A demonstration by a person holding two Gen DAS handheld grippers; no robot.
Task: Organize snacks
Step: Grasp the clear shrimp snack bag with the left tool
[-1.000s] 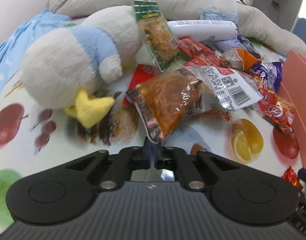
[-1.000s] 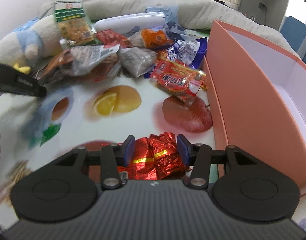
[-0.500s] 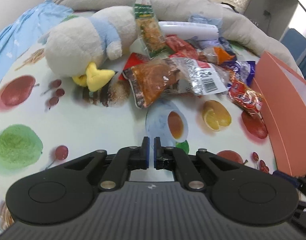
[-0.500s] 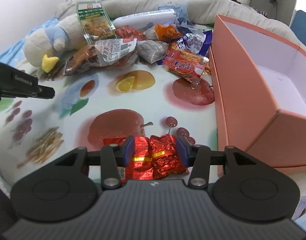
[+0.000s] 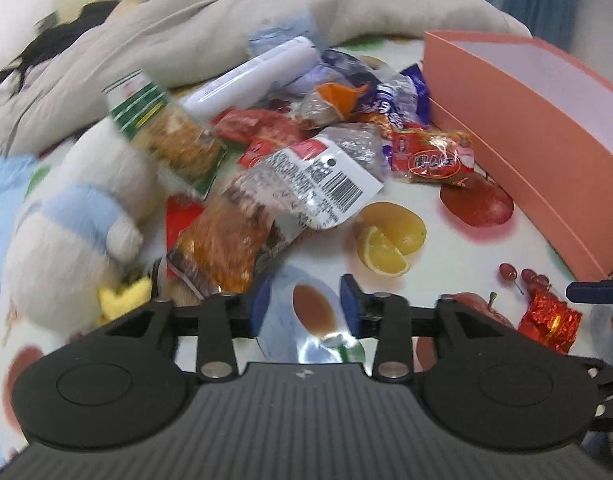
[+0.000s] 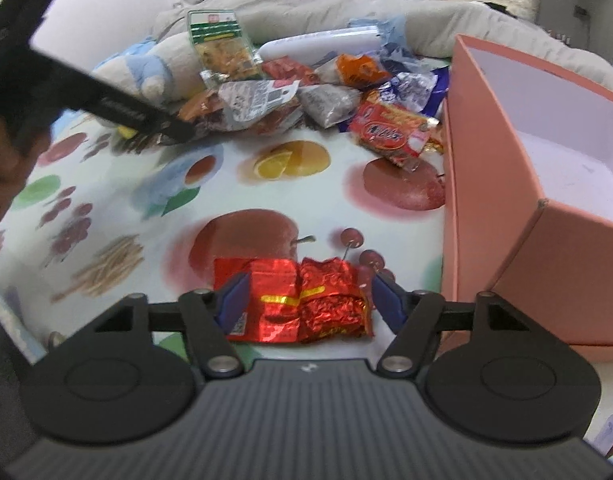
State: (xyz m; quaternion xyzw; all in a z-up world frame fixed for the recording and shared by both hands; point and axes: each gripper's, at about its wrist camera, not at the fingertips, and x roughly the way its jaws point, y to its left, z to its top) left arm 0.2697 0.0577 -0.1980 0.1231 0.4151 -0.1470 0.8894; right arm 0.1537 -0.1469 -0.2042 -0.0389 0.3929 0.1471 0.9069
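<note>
Right gripper (image 6: 306,300): our jaws have just been opening; the pads stand off both sides of the red foil packets (image 6: 298,300), so they are released.
Red foil packets: two crinkled packets side by side on the tablecloth (image 6: 146,208), near its close edge, between our right fingers but not pressed; the right one lies just beside the close corner of the pink box (image 6: 486,184).
Left gripper (image 5: 304,306): our jaws have just been opening and stand apart with nothing between them, only the printed cloth below.
Pink box: open, white inside, along the right edge of the cloth; we see no snack in it.
Red wafer bar (image 6: 390,130): flat on the cloth, close to the box's long wall.
Snack heap (image 5: 306,152): toward the far side of the cloth; a clear bag with a barcode label (image 5: 310,184) lies over an orange snack bag (image 5: 222,244), with a grey pouch and blue wrappers farther back.
Green-topped pack (image 5: 166,132): tilted, leaning on the plush toy (image 5: 74,224) at the left of the heap.
White tube (image 5: 250,76): lying at the far edge of the heap.
Grey blanket (image 5: 226,24): bunched up past everything else.
</note>
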